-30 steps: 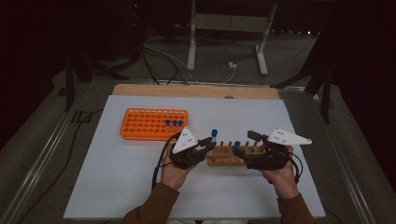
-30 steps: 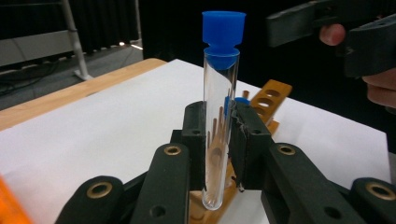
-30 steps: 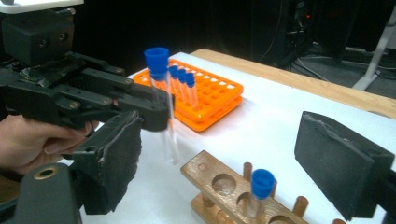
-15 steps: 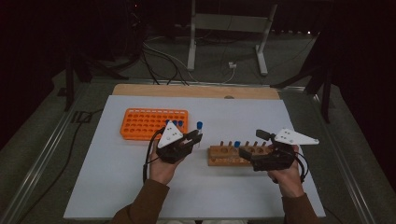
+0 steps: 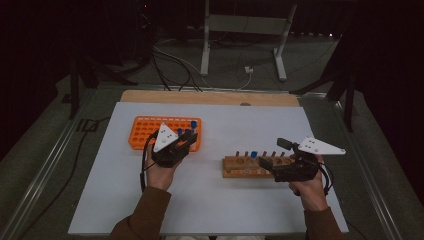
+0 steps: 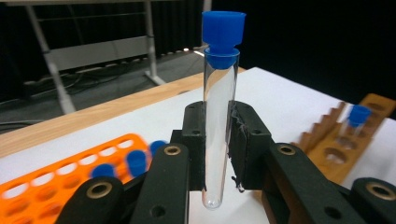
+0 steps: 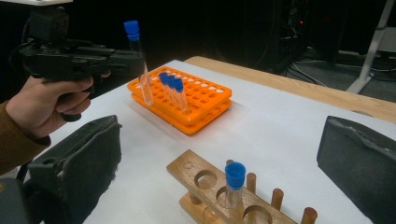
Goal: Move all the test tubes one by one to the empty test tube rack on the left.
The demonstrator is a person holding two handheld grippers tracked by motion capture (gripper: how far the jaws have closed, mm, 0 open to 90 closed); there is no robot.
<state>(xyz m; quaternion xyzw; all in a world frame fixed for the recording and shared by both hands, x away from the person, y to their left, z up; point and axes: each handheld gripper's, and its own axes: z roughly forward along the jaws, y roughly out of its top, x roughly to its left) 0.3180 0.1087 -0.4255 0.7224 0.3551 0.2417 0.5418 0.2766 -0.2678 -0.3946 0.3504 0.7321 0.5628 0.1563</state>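
A white table carries an orange tube rack and a wooden rack.

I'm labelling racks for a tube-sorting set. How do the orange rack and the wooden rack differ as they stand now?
The orange rack is a plastic grid of many small holes; the wooden rack has a single row of larger holes beside upright pegs. The orange rack holds three blue-capped tubes; the wooden rack holds one. The left gripper holds a tube near the orange rack; the right gripper, jaws open, sits at the wooden rack. Both rest on the white mat.
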